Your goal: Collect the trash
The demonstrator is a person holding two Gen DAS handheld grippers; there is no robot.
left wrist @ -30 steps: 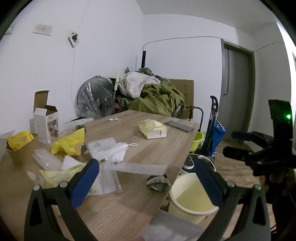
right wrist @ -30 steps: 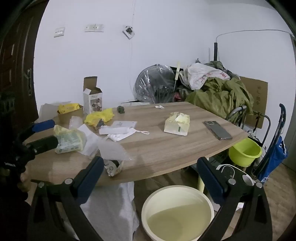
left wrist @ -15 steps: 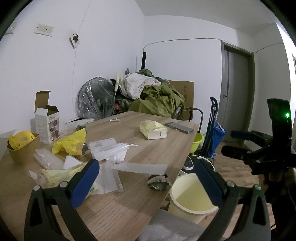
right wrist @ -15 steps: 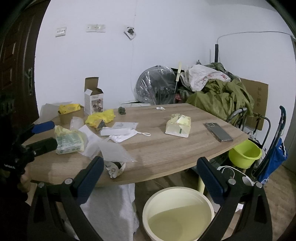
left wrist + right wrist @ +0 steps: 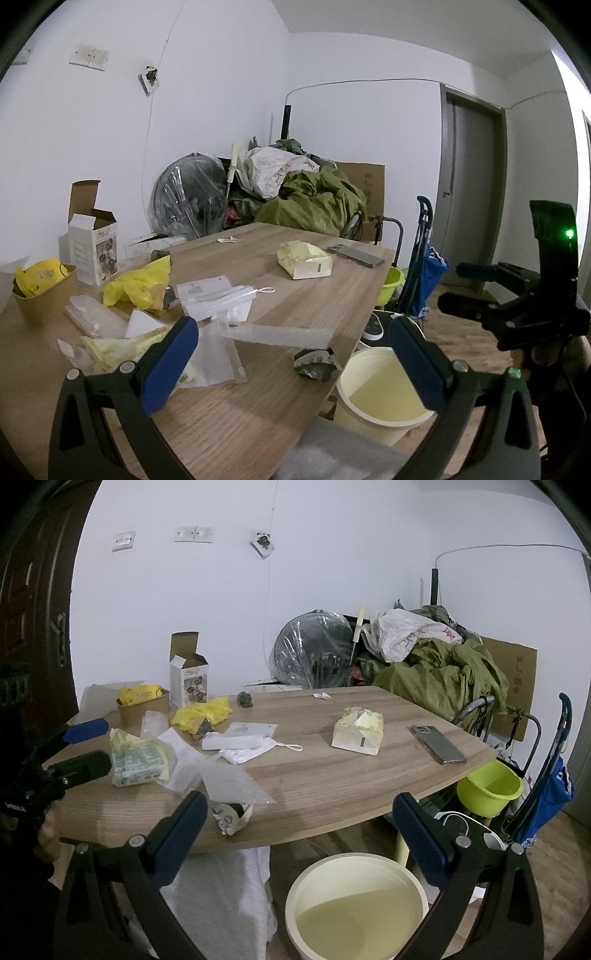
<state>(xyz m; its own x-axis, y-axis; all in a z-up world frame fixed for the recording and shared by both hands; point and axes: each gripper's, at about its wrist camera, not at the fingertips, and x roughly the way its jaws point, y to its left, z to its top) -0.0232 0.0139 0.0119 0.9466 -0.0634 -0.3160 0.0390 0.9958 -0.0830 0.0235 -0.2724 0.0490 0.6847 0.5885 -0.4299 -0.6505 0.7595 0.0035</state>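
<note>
A wooden table carries scattered trash: a crumpled foil wad at the near edge, a bubble-wrap sheet, a yellow-green wrapper pack, a yellow plastic bag and a white face mask. A cream bucket stands on the floor by the table. My left gripper is open and empty above the near table edge. My right gripper is open and empty above the bucket, short of the foil wad.
A tissue pack, a phone, an opened carton and a paper bowl sit on the table. A green basin, a blue trolley, a fan and piled green cloth crowd the far side.
Both views have shifted only slightly; the right gripper has drifted a little toward the table. Nothing was grasped or released.
</note>
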